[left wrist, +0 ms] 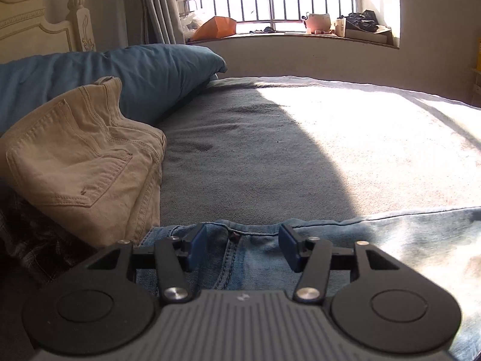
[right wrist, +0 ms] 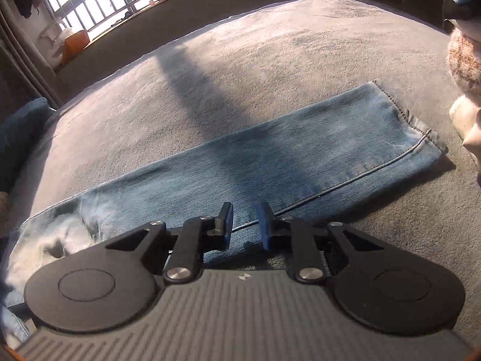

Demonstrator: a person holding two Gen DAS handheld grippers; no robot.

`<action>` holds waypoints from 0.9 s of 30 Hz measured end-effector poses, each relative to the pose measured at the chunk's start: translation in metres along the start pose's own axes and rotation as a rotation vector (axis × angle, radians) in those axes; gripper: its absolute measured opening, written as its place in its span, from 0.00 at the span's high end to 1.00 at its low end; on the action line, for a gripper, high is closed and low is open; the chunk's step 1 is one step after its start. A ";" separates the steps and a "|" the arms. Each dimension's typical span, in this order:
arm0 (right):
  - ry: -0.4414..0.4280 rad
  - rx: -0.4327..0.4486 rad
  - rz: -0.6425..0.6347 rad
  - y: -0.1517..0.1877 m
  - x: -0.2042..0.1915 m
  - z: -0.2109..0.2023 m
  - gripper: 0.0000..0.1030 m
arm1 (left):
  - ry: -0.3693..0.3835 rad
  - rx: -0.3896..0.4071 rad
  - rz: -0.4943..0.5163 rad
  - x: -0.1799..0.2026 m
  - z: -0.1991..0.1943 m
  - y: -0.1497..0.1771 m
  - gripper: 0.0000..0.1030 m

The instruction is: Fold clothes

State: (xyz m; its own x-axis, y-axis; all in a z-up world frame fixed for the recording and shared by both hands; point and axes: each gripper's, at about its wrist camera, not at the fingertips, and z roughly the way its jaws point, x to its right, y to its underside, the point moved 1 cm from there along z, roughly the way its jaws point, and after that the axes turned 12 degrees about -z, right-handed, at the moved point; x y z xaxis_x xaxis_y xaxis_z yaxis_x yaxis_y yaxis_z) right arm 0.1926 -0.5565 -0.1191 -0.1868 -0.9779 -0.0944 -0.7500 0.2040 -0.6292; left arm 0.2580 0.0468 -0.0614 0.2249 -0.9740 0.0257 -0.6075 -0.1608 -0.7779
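Note:
Light blue jeans (right wrist: pixel 270 156) lie flat on the bed with the legs laid one on the other and the hem (right wrist: pixel 402 114) at the right. In the left wrist view their upper part (left wrist: pixel 330 240) runs along the bottom. My left gripper (left wrist: pixel 242 234) hovers over the jeans' fly seam, jaws wide apart, nothing between them. My right gripper (right wrist: pixel 245 213) sits over the near edge of the jeans' leg. Its blue pads (right wrist: pixel 264 225) stand a narrow gap apart, and denim shows through the gap without being pinched.
Folded beige trousers (left wrist: pixel 81 156) rest at the left against a blue pillow (left wrist: pixel 144 72). A dark plaid garment (left wrist: pixel 36 240) lies below them. The grey blanket (left wrist: pixel 240 150) covers the bed. Beyond it is a cluttered windowsill (left wrist: pixel 270 31). Knitted pinkish cloth (right wrist: pixel 466 60) is at the right edge.

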 end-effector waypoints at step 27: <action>-0.829 0.101 -1.282 0.208 -0.353 -0.212 0.74 | 0.097 -0.395 -0.488 -0.139 -0.197 0.191 0.34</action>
State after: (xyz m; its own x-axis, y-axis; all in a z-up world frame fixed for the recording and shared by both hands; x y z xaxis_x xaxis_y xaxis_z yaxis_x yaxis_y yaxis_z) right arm -0.0324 -0.1585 -0.0533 0.9551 -0.2442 0.1676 -0.0731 -0.7428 -0.6655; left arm -0.0394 0.1200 -0.0893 0.4881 -0.7810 0.3896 -0.6922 -0.6183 -0.3723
